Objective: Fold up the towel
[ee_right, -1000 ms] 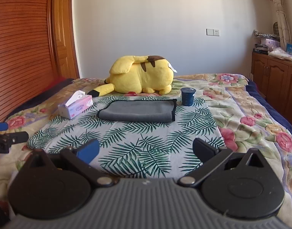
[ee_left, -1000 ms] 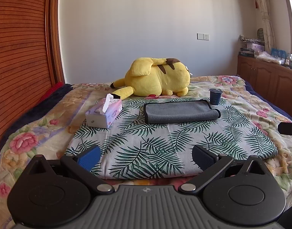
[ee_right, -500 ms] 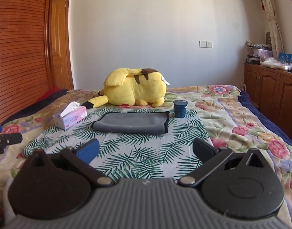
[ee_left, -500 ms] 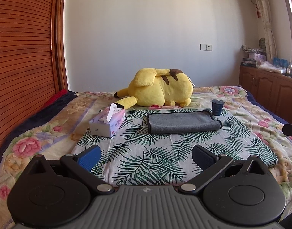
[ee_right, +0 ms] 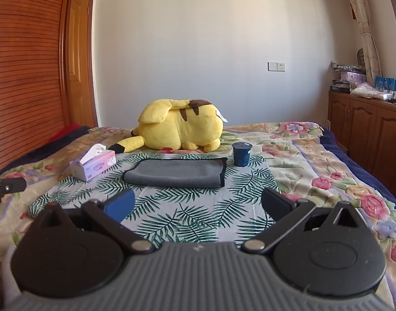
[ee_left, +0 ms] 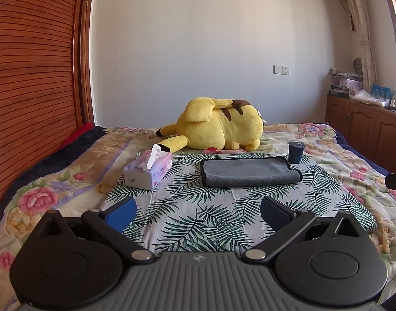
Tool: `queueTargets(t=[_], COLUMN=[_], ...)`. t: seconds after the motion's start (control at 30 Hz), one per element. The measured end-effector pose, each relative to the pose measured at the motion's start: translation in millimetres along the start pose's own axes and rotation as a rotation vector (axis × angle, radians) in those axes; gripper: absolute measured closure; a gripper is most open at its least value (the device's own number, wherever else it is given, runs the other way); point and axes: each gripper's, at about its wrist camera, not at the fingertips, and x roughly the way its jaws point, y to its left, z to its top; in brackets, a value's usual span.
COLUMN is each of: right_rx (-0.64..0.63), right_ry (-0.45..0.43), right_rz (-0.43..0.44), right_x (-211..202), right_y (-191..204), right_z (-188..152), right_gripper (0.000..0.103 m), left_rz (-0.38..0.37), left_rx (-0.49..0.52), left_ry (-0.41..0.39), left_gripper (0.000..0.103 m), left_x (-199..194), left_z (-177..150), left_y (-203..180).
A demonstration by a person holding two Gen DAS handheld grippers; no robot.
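One bed (ee_left: 68, 171) is carrying one palm-print cloth (ee_left: 203, 215), one yellow plush (ee_left: 218, 127), one folded grey towel (ee_left: 247, 172) lying mid-cloth, one tissue box (ee_left: 148, 169) and one dark cup (ee_left: 296, 152), while two grippers, left gripper (ee_left: 198, 211) and right gripper (ee_right: 198, 204), are hovering spread apart, grasping nothing

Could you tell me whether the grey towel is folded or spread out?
Folded: the grey towel lies as a narrow doubled strip with a rounded near edge.

Matt grey cloth towel (ee_left: 249, 172) (soft-napped) beside a plush toy (ee_left: 218, 127).
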Motion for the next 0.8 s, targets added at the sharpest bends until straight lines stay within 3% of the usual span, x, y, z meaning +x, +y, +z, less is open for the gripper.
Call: queueTargets(t=[0.8], right_rx=[0.0], right_ry=[0.001], right_rz=[-0.001], right_x=[-0.2], right_y=[0.0], right_z=[0.0], right_gripper=[0.0], left_rz=[0.002], left_rx=[0.013], left_ry=[-0.002], left_gripper=[0.017], left_x=[-0.5], left_z=[0.1], left_y=[-1.7])
